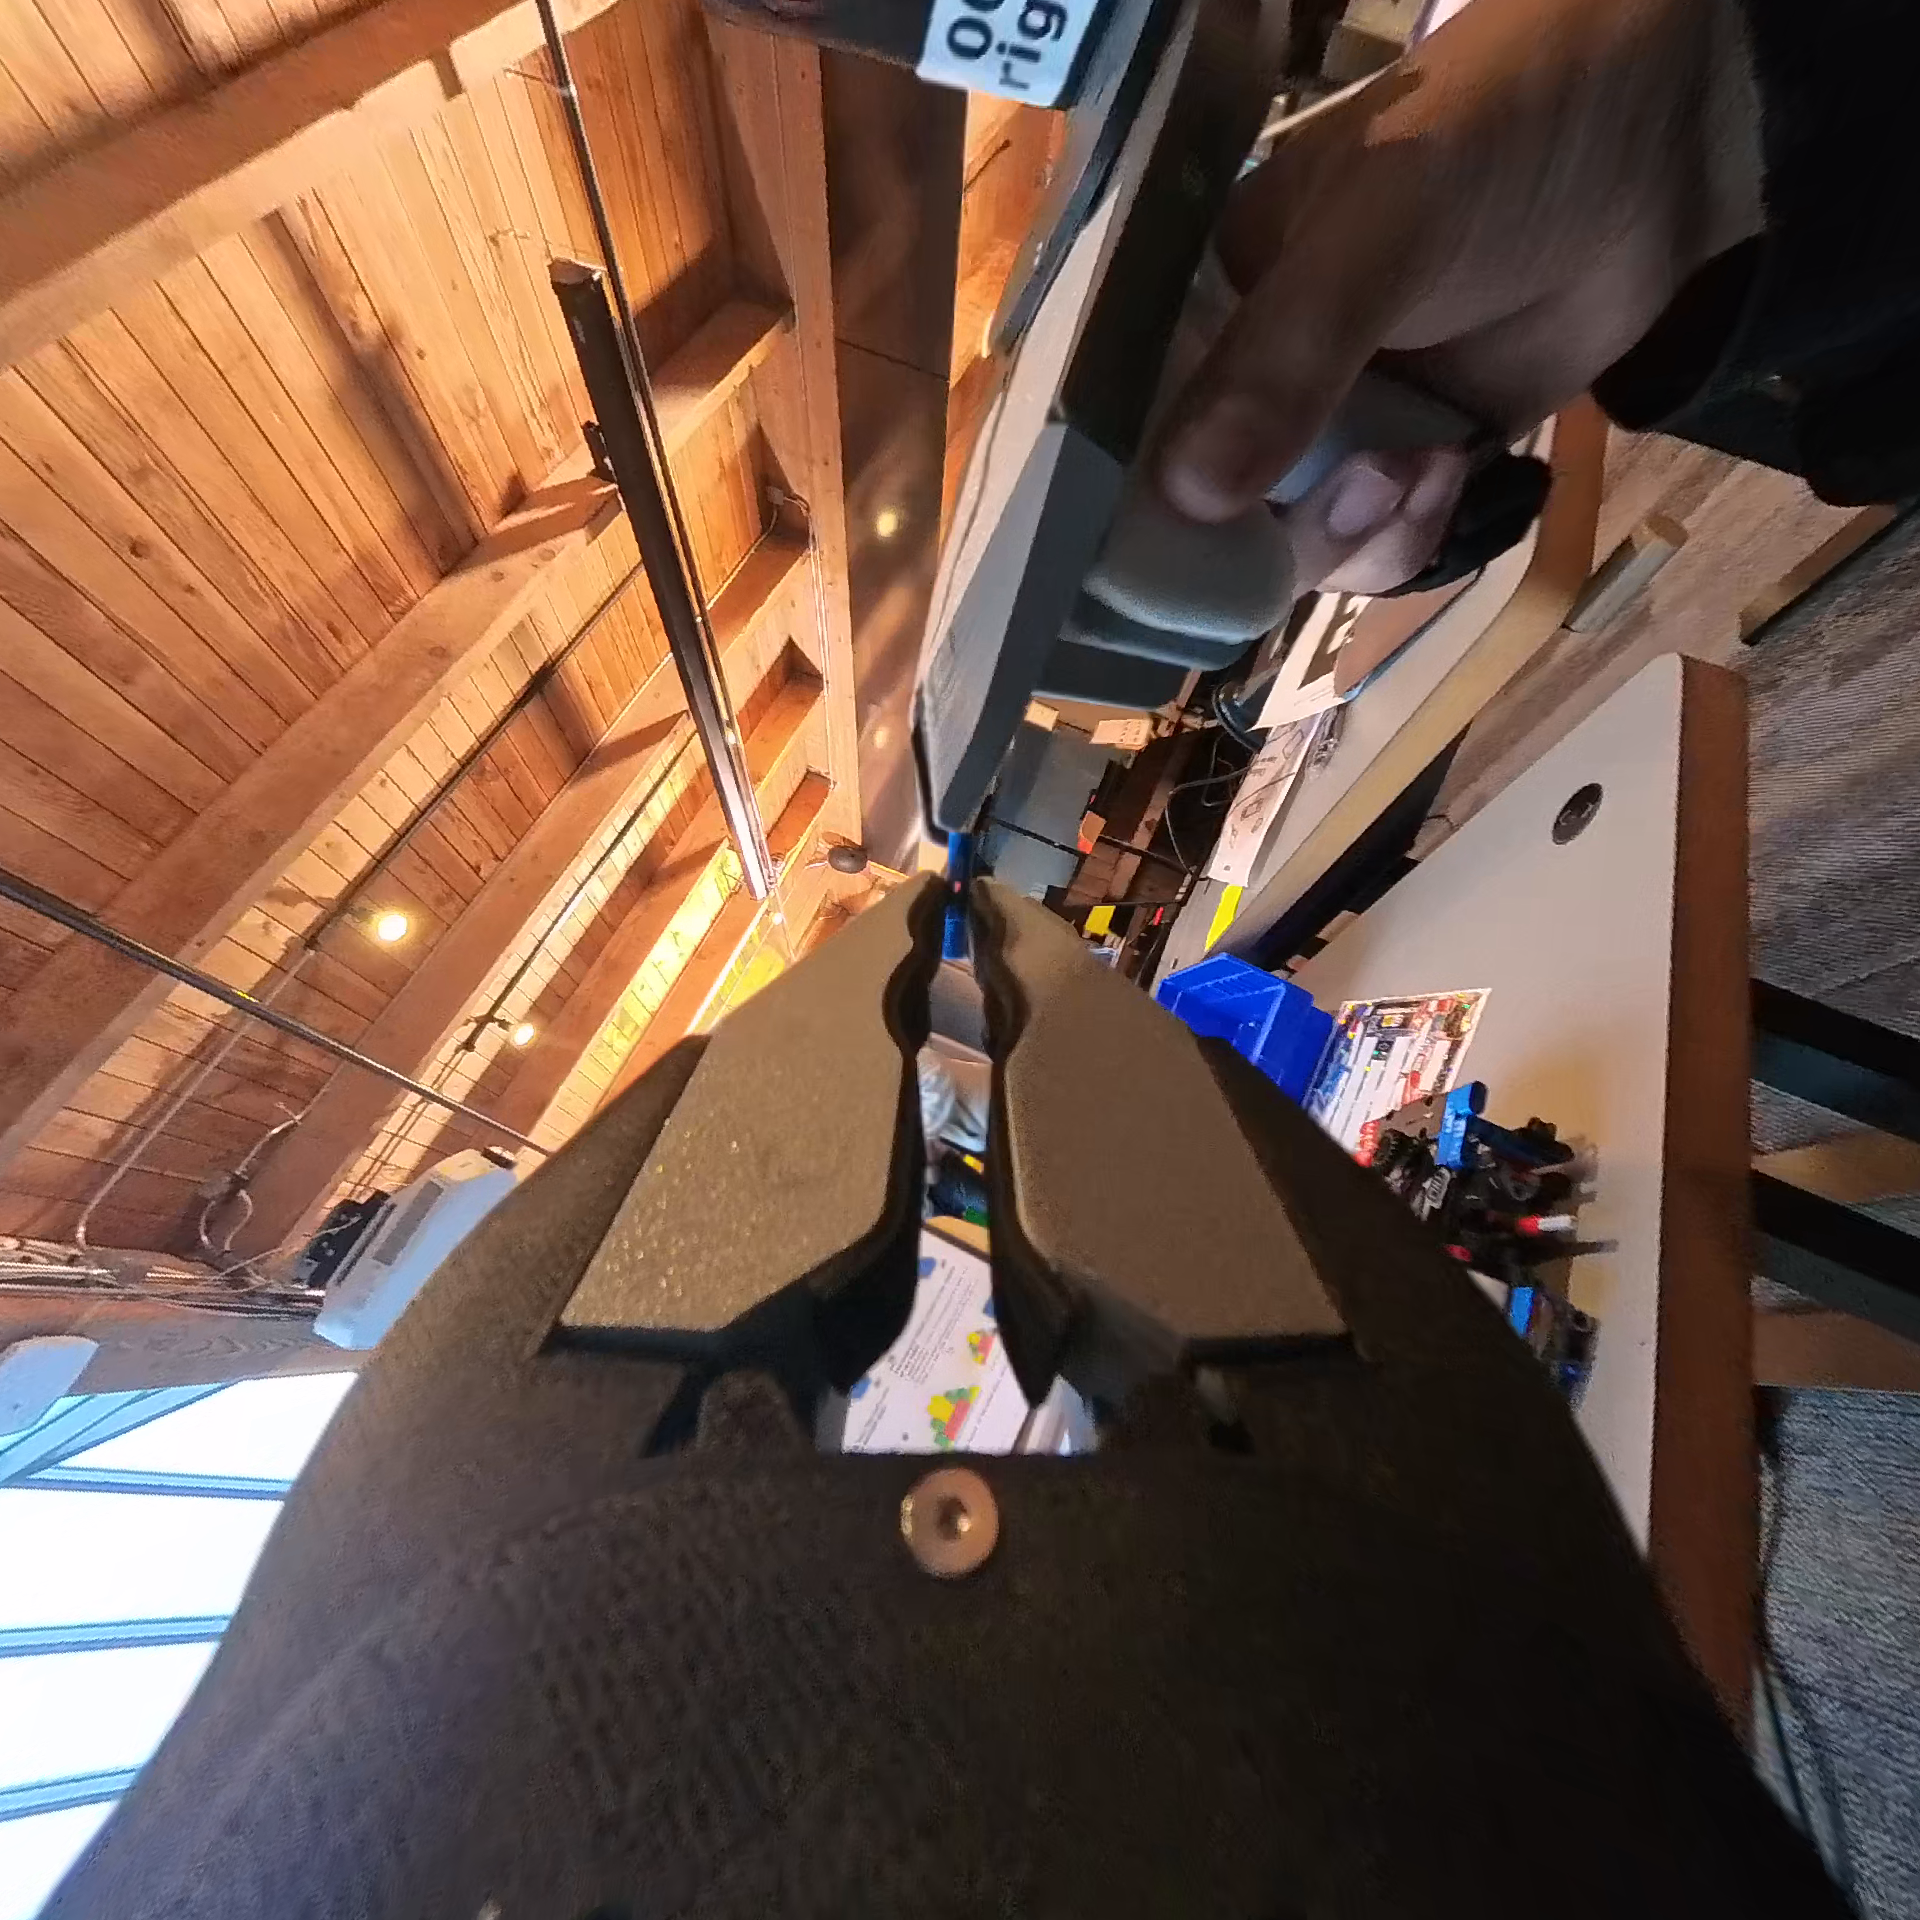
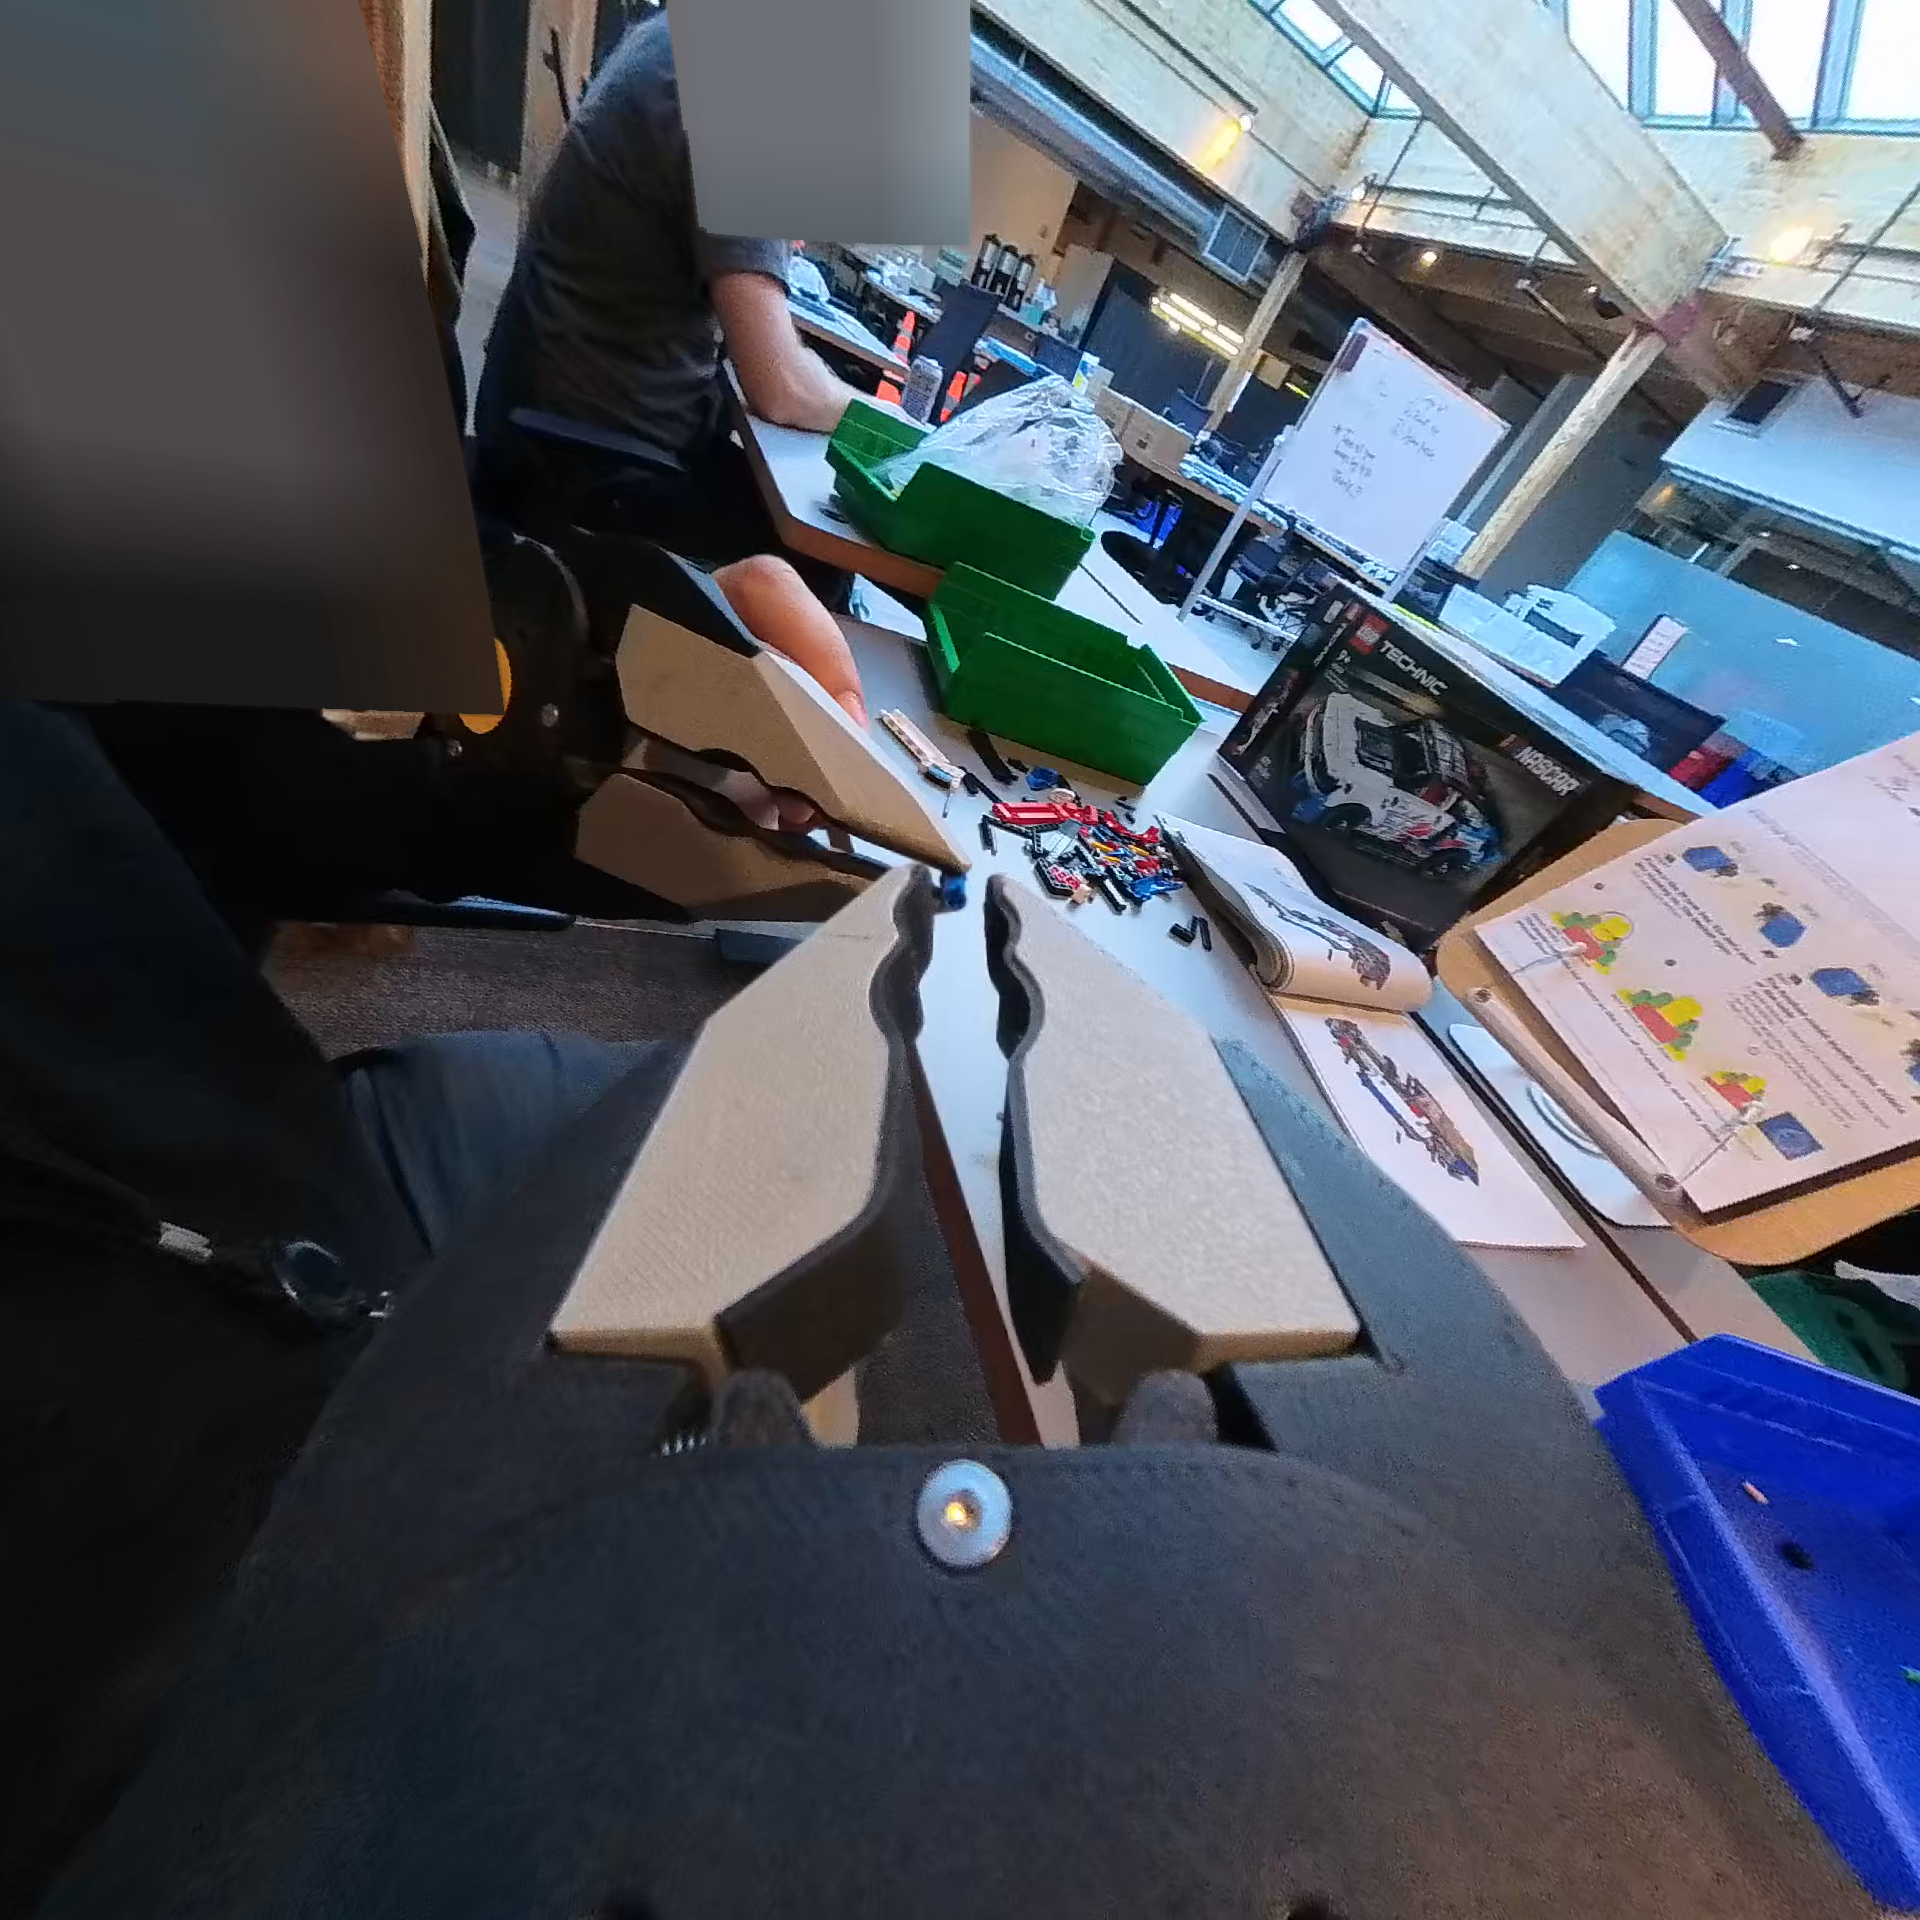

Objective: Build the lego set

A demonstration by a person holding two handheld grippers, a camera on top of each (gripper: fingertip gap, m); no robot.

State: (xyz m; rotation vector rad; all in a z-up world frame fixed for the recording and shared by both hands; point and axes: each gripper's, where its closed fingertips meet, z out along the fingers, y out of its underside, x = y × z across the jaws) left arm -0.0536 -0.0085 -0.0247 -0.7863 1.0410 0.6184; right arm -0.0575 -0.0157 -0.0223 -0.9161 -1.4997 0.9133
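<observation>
A small blue lego piece sits pinched between the tips of my left gripper, which is shut on it and held in the air. My right gripper, held by a hand, comes in from above with its tip at the same piece. In the right wrist view the blue piece lies between the tips of my right gripper. Its jaws stand narrowly apart, with a gap on the right side of the piece. The left gripper reaches in from the left.
A partly built lego model, a printed sheet and a blue bin are on the white table. Loose lego pieces, two green bins, the set's box, an open booklet and a clipboard lie ahead. A person sits behind.
</observation>
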